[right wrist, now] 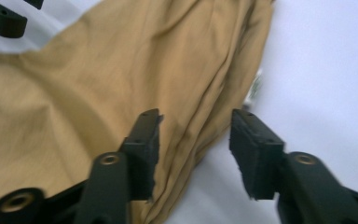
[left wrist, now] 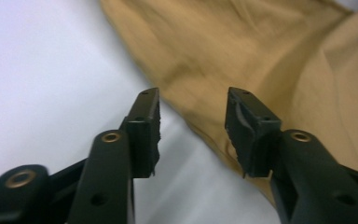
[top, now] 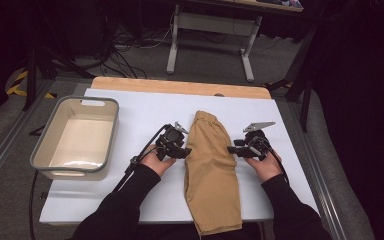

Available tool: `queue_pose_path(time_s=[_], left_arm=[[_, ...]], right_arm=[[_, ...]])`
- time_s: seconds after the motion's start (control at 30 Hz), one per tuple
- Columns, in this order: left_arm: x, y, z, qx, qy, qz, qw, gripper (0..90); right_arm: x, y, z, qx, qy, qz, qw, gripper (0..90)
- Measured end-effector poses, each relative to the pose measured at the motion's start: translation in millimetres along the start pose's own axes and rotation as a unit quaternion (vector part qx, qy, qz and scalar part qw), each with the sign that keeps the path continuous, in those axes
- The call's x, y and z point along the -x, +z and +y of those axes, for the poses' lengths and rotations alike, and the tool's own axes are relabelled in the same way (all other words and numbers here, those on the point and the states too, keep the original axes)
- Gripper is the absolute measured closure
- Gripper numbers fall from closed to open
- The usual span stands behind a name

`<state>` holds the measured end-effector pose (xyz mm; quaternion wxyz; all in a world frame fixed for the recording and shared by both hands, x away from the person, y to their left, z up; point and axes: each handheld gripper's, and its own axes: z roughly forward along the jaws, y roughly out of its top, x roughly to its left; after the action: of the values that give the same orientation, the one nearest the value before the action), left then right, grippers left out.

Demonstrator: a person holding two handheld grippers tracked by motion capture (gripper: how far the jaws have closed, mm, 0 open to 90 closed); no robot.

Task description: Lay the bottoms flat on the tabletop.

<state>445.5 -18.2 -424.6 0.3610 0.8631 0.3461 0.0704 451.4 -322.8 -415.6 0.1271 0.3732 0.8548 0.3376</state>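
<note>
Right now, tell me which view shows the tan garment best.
The high view: the whole garment lies folded lengthwise on the white sheet, its near end over the table's edge, between both grippers. The left gripper view shows only its edge beyond open jaws; the right gripper view shows a creased stretch, blurred.

We hold our left gripper [top: 186, 150] at nine o'clock and our right gripper [top: 231, 148] at three o'clock, tips facing inward, both sets of jaws parted and empty.
</note>
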Motion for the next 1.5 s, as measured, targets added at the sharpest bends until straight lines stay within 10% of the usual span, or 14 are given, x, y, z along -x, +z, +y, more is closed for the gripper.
queue_pose_path(time_s=[0.47, 0.93, 1.5], left_arm=[[-21.8, 20.1, 22.4, 0.017, -0.026, 0.028, 0.9991, 51.8], [-28.1, 43.5, 31.5, 0.004, -0.032, 0.033, 0.9989, 56.2], [-31.4, 53.1, 28.8, -0.01, -0.029, 0.022, 0.9993, 89.3]], right_arm=[[14.1, 17.1, 26.6, 0.026, -0.006, -0.033, 0.9991, 48.1], [29.3, 47.8, 24.7, -0.008, 0.0, -0.054, 0.9985, 51.9], [22.7, 53.3, 31.9, -0.027, -0.02, -0.032, 0.9989, 87.1]])
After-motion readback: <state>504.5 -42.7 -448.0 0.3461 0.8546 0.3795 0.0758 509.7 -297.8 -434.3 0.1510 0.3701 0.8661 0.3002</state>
